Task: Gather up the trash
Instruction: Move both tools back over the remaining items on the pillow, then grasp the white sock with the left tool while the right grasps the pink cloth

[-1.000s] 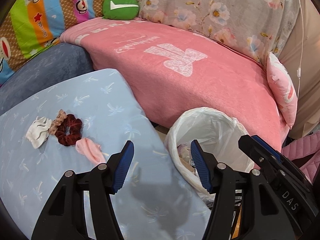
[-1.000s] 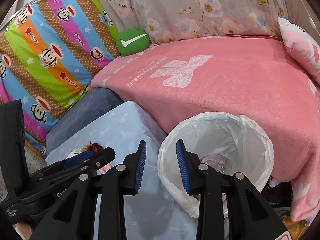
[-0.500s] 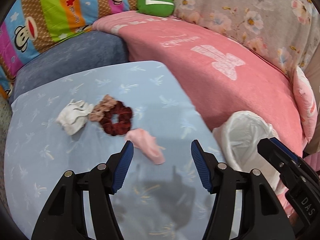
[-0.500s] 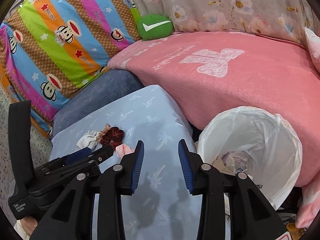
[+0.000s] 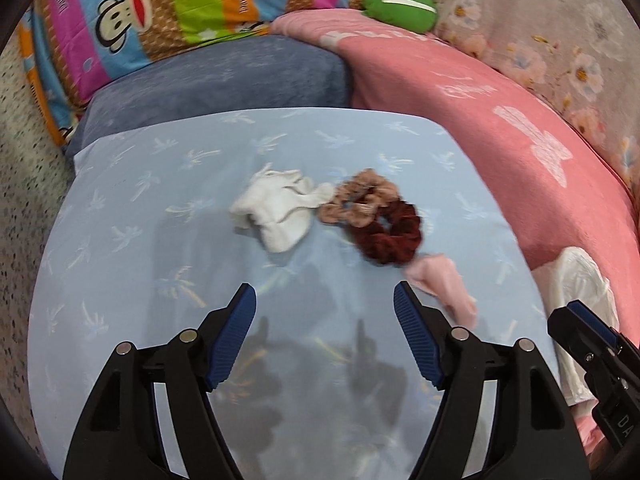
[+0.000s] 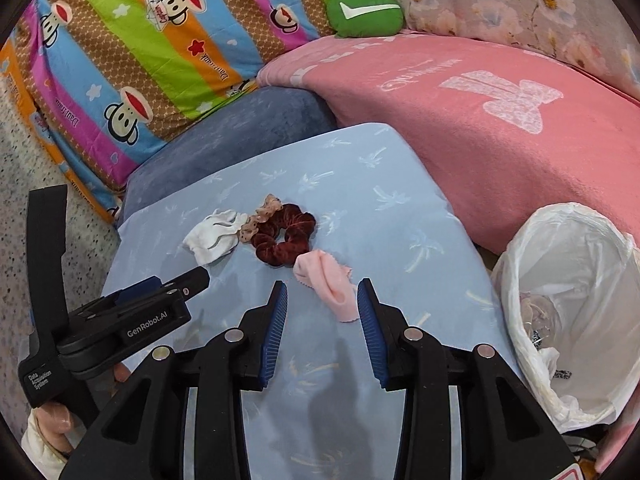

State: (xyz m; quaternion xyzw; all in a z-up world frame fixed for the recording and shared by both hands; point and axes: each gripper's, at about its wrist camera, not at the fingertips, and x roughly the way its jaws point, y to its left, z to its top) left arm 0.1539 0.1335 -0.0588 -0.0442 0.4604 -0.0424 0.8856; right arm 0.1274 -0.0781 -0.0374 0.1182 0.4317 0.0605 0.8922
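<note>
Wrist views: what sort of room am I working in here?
Most likely a bedroom or sleeping corner at home: a pink blanket spread over bedding, a striped cartoon-monkey quilt behind it, and a light blue cushion holding scrunchies and small cloths. A lined trash bin stands beside it.

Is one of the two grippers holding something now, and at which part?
Nothing is held. The left gripper is opening over bare cloth; the right gripper is open, with the pink cloth just ahead.

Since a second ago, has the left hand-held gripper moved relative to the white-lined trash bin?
Yes. The left hand-held gripper has swung away from the white-lined trash bin, now at the frame's right edge, and over the light blue cushion; its jaws are opening, empty.
</note>
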